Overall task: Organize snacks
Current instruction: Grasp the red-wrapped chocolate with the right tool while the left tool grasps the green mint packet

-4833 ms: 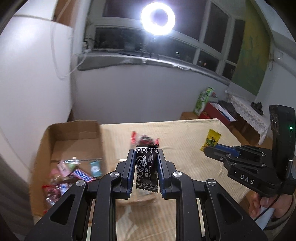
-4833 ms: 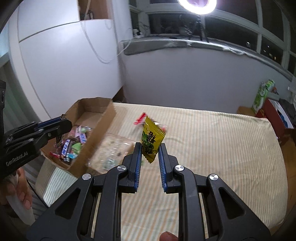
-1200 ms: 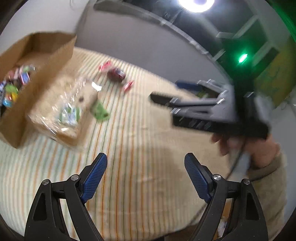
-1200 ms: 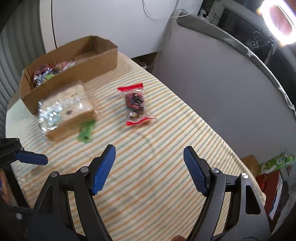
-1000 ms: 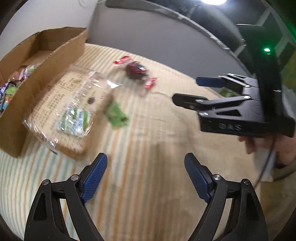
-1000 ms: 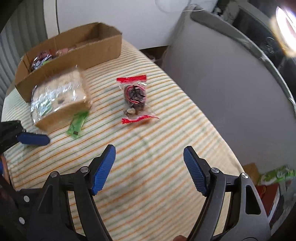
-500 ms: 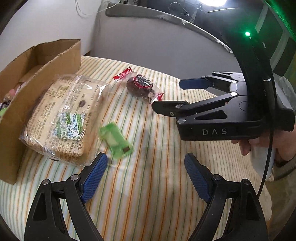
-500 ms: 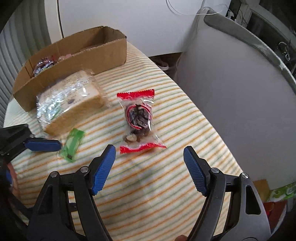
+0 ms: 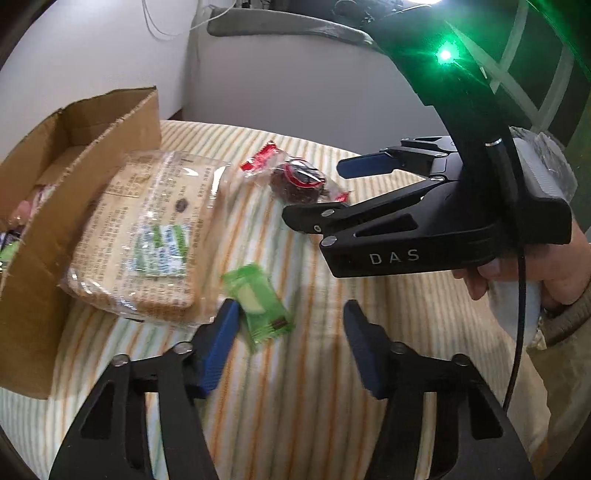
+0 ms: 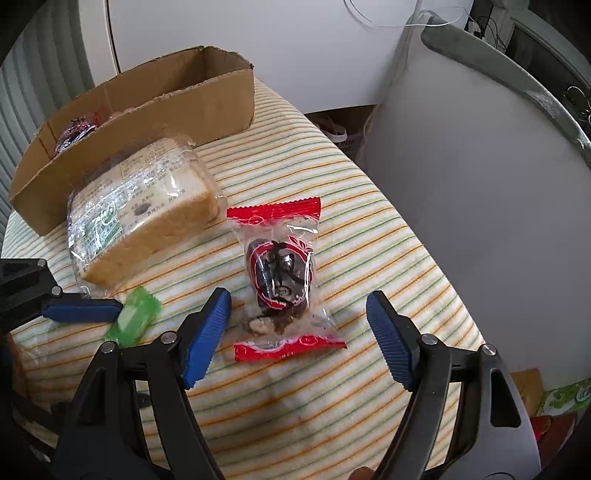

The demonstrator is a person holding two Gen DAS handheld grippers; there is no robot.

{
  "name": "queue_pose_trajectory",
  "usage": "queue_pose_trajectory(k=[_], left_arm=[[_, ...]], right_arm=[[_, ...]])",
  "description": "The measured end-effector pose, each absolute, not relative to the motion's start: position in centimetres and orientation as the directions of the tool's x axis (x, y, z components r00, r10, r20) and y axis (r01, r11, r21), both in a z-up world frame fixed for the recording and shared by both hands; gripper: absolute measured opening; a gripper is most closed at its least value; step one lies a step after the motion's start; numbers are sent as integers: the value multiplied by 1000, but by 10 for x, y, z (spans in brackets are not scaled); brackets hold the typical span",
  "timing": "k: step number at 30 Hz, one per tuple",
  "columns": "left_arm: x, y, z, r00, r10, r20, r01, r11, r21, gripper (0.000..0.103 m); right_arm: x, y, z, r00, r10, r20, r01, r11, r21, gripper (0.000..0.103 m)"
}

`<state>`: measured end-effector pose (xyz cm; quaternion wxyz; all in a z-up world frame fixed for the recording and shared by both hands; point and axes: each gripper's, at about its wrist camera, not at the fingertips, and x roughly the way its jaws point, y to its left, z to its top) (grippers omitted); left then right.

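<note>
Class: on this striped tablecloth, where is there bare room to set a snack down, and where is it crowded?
Bare cloth lies nearer than the red-ended snack packet, and between it and the table's far edge. The crowded part is by the cardboard box: bread bag against it, green candy just nearer.

A striped cloth [image 10: 369, 206] covers the table, with thin orange and green lines on cream. Past its far edge stands a grey wall [image 10: 480, 184] with a dark grey ledge [image 10: 517, 74] on top. A white wall [image 10: 295, 44] is behind, and thin white wires [image 9: 162, 26] hang on it. A ribbed grey panel [image 10: 48, 66] is at the far left. A white shoe [image 10: 332, 129] lies on the floor below. A bright green light [image 9: 446, 55] glows up high.
</note>
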<state>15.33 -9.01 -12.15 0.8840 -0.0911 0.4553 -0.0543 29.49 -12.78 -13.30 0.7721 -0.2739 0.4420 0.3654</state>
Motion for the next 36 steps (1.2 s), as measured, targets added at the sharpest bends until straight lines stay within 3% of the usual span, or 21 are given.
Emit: queue_pose_trajectory(k=[2,11,13,18,36], left_arm=[[152,-88,-121,577,-162,-800,-9,979,-205,46],[153,-89,-125,576,-102,-811,-39,988,-152,38],[152,-92,-122,579,-99,-809,-48,987,-156,38],[148,-89,-122,584,-86,-807,-63,986,-151,21],[141,-74,-118,571,-201,-796,16,972,-234,21]], right_arm=[[297,-125,-135,327,329,-886,-809,582,-83,70],[293,-117,-135,308,351,-884,-815,577,-55,51],[294,-119,-135,305,357,-883,-815,578,-49,51],[289,-123,-134,306,369,-877,-810,586,-36,50],[258,-166,-124,321,330,-888,-732,681,-12,47]])
